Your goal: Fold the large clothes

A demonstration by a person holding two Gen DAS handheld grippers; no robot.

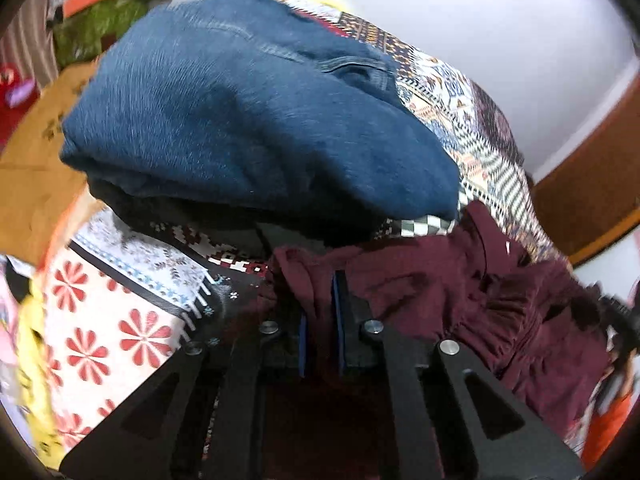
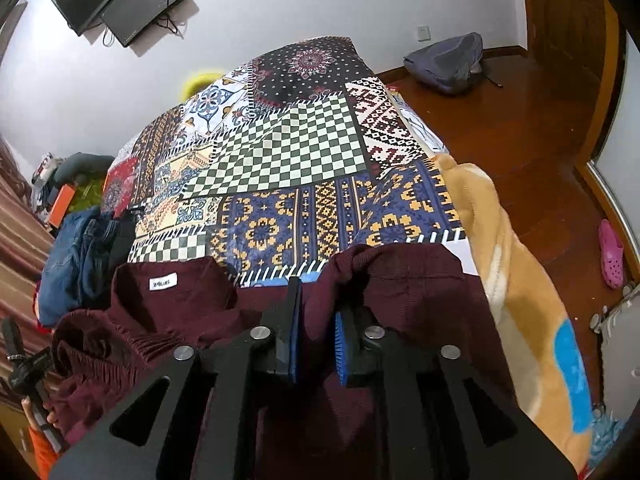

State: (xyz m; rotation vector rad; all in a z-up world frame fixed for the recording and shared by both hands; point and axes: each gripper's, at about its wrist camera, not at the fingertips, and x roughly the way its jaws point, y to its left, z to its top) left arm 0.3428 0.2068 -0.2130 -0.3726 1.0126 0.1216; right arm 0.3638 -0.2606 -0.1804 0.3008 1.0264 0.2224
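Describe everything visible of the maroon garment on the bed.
The maroon ribbed garment looks like soft corduroy, with a gathered elastic band and a small white label. It lies bunched at the near edge of the patchwork bedspread. Its fabric sits between the fingers of the left hand-held gripper and the right hand-held gripper.

I see one small white label (image 2: 163,282) on the maroon garment (image 2: 172,300); its print is too small to read.
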